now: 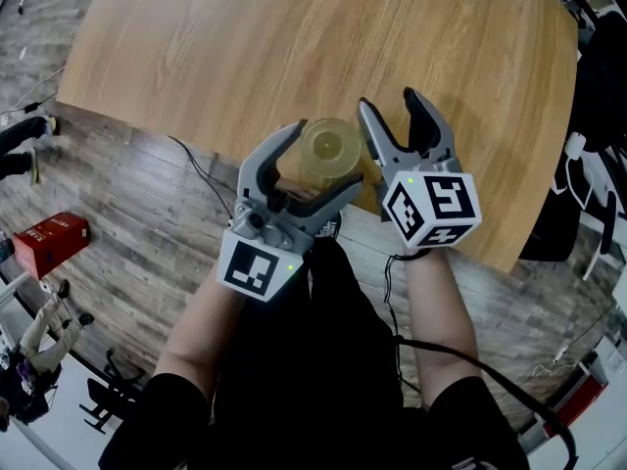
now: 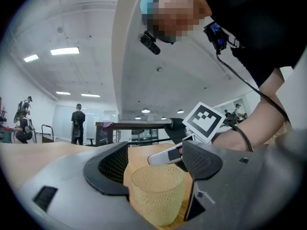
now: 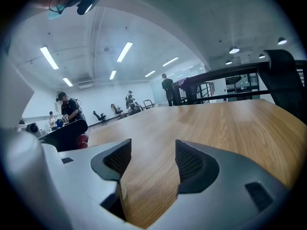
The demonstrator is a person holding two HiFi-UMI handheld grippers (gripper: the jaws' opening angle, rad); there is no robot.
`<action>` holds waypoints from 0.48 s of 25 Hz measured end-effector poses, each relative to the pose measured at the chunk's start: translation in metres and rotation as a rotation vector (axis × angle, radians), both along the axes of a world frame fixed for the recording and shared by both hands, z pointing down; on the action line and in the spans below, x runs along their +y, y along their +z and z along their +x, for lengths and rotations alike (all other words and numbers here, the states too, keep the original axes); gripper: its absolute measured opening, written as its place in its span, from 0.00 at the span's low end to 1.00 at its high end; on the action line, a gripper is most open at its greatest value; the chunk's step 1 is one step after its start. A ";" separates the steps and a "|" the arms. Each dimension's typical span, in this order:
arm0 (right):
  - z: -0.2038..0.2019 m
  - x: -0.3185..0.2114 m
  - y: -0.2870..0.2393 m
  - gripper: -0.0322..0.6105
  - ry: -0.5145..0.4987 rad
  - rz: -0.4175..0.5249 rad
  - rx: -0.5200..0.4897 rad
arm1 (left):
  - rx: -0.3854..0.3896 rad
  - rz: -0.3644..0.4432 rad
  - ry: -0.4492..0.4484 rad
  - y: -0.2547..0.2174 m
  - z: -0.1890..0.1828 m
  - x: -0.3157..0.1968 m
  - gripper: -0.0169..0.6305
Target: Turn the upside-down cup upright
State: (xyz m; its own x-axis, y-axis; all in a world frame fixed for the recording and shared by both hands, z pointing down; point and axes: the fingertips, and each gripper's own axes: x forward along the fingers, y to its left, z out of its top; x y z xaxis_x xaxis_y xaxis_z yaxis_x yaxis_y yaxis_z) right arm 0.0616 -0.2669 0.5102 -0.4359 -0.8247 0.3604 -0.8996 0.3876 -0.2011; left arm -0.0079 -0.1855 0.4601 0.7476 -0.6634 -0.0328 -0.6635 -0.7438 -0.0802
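A translucent yellow textured cup (image 1: 333,150) stands mouth-up on the wooden table (image 1: 245,47), close to its near edge. My left gripper (image 1: 327,156) reaches in from the side with its jaws spread wide around the cup. In the left gripper view the cup (image 2: 157,193) sits between the two pads with its rim on top, and the pads do not visibly press on it. My right gripper (image 1: 392,106) hovers just right of the cup, open and empty. The right gripper view shows only bare tabletop (image 3: 201,123) between the right gripper's (image 3: 152,155) jaws.
The table's near edge (image 1: 196,140) runs just below the cup, with wood-plank floor beneath. A red box (image 1: 51,242) lies on the floor at left. A black cable (image 1: 196,164) trails down from the table edge. Dark chairs (image 1: 588,145) stand at the right. People stand far off (image 2: 77,123).
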 end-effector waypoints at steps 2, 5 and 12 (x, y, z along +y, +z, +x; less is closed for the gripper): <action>0.001 0.007 -0.021 0.51 -0.011 0.019 0.003 | 0.018 0.001 -0.031 -0.018 -0.006 0.001 0.56; 0.001 0.026 -0.063 0.47 -0.024 0.065 0.024 | 0.056 -0.009 -0.111 -0.050 -0.016 0.002 0.55; 0.002 0.092 -0.149 0.11 0.019 0.141 0.015 | 0.089 -0.047 -0.319 -0.118 -0.032 0.035 0.08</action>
